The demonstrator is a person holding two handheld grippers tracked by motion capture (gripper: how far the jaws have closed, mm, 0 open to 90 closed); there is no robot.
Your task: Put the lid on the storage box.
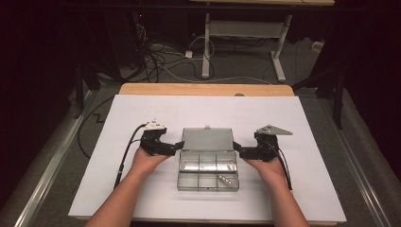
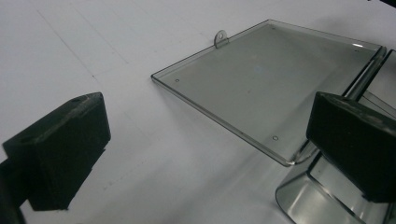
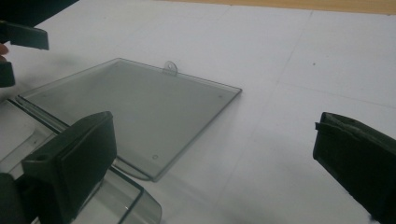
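A clear plastic compartment box [image 1: 208,171] lies in the middle of the white sheet, its lid [image 1: 208,139] swung open and flat behind it. A small metal part [image 1: 225,179] lies in its front right compartment. My left gripper [image 1: 178,145] is at the box's back left corner, by the hinge, and stands open. In the left gripper view the lid [image 2: 275,79] lies ahead, and the left gripper [image 2: 208,144] has one jaw over the box corner [image 2: 317,196]. My right gripper [image 1: 237,148] is at the back right corner, open. In the right gripper view my right gripper [image 3: 215,163] straddles the lid's [image 3: 135,102] near corner.
The white sheet [image 1: 142,118] covers a wooden table whose far edge [image 1: 203,89] shows. Beyond it are floor cables [image 1: 161,56] and another table's white legs [image 1: 206,47]. The left gripper [image 3: 18,37] shows at the top left of the right gripper view.
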